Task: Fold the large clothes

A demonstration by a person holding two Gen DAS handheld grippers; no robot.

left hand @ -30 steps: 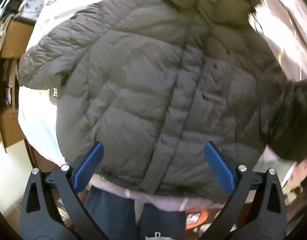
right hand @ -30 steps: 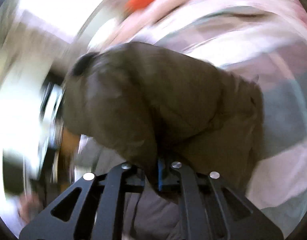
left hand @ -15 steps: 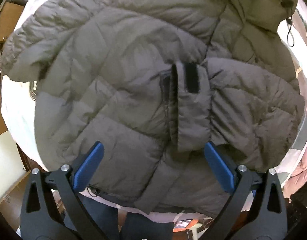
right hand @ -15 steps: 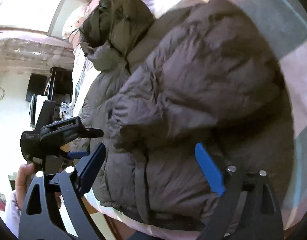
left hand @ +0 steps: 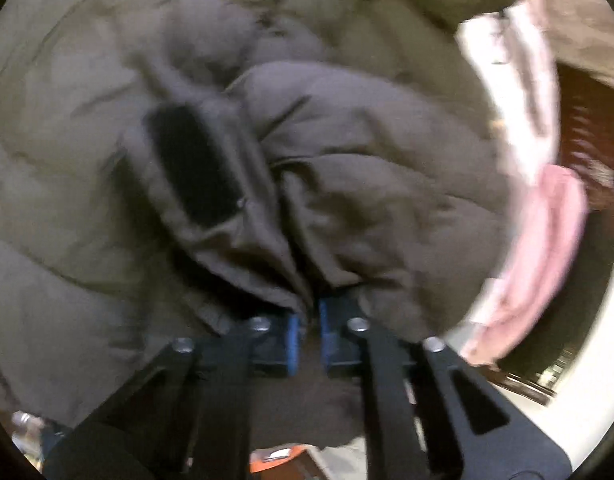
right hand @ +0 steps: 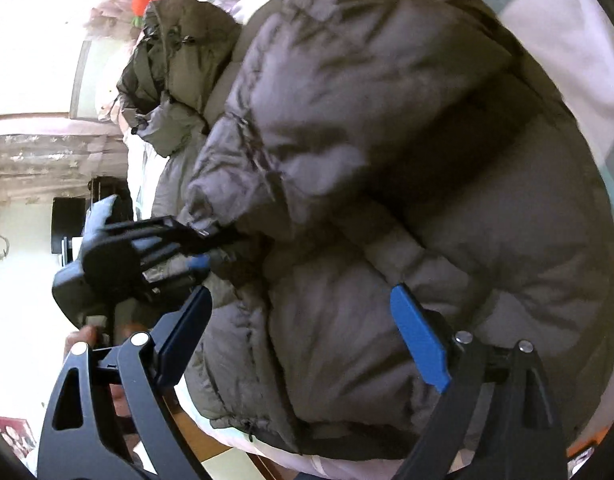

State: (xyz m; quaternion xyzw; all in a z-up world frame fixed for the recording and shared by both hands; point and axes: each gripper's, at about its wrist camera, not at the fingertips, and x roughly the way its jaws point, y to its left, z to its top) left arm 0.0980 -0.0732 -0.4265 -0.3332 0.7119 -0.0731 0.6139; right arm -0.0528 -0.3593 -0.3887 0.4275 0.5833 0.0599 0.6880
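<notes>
The jacket (right hand: 387, 184) lies spread on the bed (right hand: 567, 60), hood (right hand: 175, 60) at the far end, one sleeve (left hand: 211, 184) folded across its front. The left gripper (left hand: 307, 320) has its jaws nearly closed on the sleeve's cuff edge. The right gripper (right hand: 303, 316) hovers over the hem with jaws wide apart, holding nothing. The puffy, slippery fabric could likely slide out of so narrow a pinch, or spring back and undo the fold.
</notes>
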